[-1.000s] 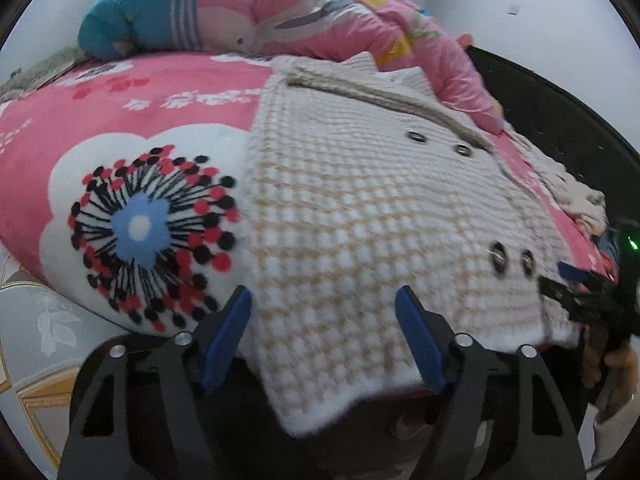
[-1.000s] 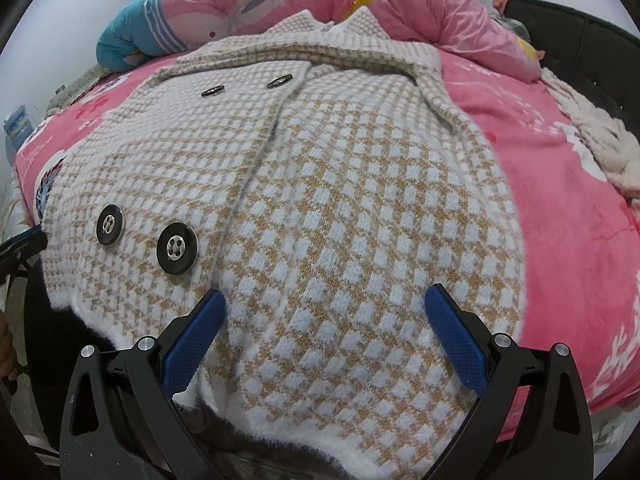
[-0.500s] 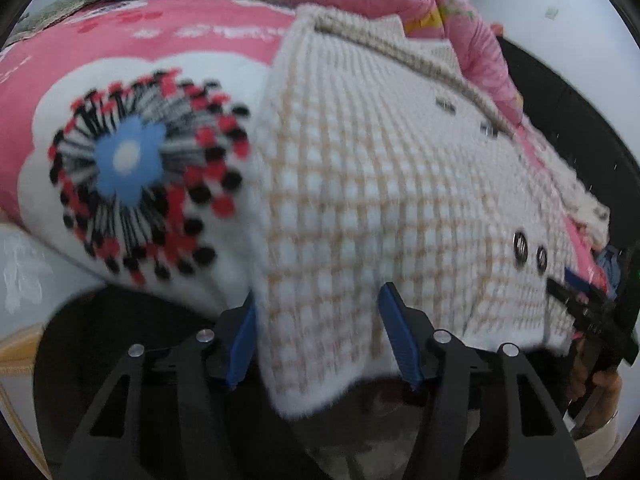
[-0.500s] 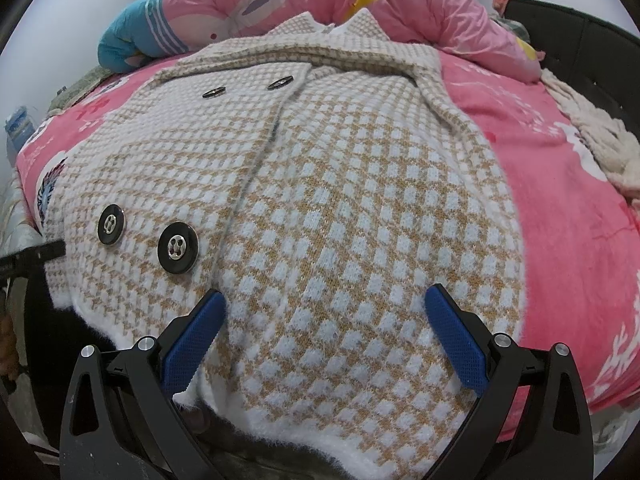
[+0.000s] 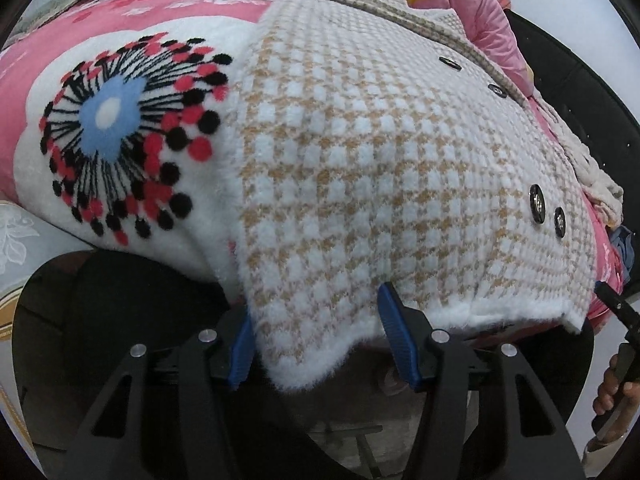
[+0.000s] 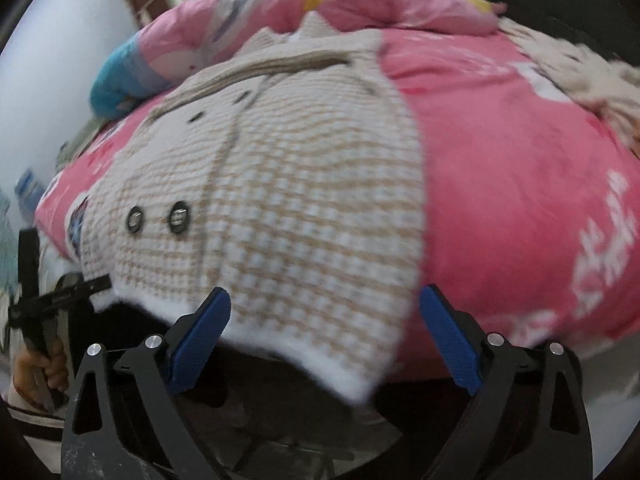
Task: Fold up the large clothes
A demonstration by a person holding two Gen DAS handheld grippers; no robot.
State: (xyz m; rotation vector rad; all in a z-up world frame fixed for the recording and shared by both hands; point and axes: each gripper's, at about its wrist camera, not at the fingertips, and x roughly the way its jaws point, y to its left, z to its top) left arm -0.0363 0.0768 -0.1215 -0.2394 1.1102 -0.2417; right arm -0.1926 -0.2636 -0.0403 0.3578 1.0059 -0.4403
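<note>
Between the blue pads of the left gripper [image 5: 318, 338] hangs the hem of the cream-and-tan checked knit coat [image 5: 380, 168], jaws narrowed around it but not visibly pinching yet. Right gripper [image 6: 324, 338] is spread wide, the other hem corner drooping between its fingers, untouched. Coat lies flat ahead of both tongs on the pink fleece blanket [image 6: 520, 184], four dark buttons [image 5: 538, 209] showing, hem overhanging the bed edge. No fold made so far; all folding is left. Right view is motion-blurred, so contact there is probably nil but hard to confirm. Sleeves hidden, likely tucked under.
</note>
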